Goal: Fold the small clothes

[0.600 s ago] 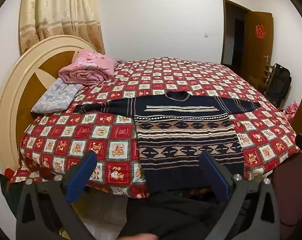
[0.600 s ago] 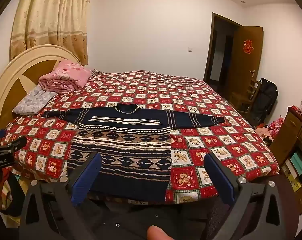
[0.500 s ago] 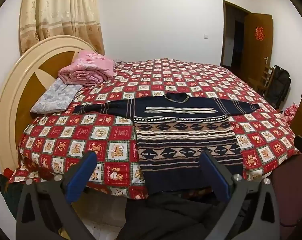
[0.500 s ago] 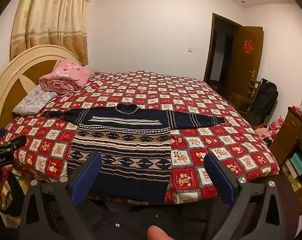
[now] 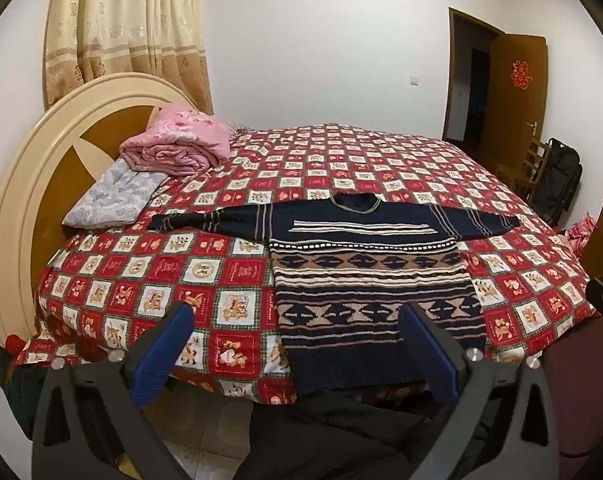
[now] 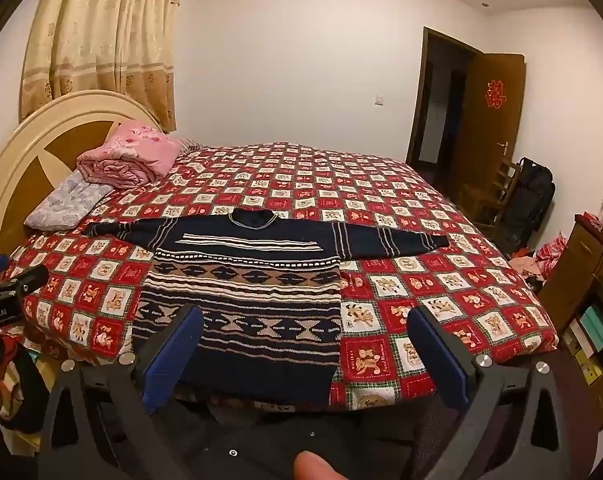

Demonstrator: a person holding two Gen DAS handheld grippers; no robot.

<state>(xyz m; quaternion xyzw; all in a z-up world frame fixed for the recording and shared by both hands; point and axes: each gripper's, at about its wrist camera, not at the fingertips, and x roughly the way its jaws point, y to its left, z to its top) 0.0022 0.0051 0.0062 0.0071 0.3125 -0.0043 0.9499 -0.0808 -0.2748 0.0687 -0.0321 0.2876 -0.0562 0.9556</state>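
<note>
Sweater (image 5: 365, 280) lay flat at bed's (image 5: 149, 256) near edge | both grippers spread, empty | advice: pinch sleeve tips, fold inward evenly

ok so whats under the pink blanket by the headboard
The folded pink blanket rests on a pale floral pillow, which lies on the red checked bedspread. The pillow's covered part, and anything else beneath, is hidden.
</note>
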